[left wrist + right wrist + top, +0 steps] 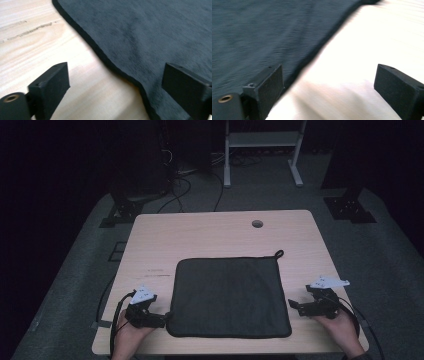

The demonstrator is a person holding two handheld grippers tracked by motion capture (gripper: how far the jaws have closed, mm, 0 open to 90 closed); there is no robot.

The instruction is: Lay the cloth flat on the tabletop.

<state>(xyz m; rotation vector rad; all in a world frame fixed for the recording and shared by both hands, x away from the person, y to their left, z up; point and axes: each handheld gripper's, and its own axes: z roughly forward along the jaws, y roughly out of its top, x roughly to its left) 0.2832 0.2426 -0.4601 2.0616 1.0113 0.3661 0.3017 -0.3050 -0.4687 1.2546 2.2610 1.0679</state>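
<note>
Dark cloth (228, 296) flat on table (200, 232), near my edge. Left tool (159, 320) wide, empty, at near-left corner. Right tool (294, 305) wide, empty, beside right edge. Judge step: release done; next needs fresh corner grips.

We take this for a lab or recording studio rather than a home. The light wooden table (220, 232) has a round cable hole (257, 223) and stands on grey carpet (395, 265) in a darkened room. Behind it we see loose cables (192, 185) on the floor, the white legs of a metal stand (262, 150), and black floor-mounted stand bases (350, 207) at both sides.
</note>
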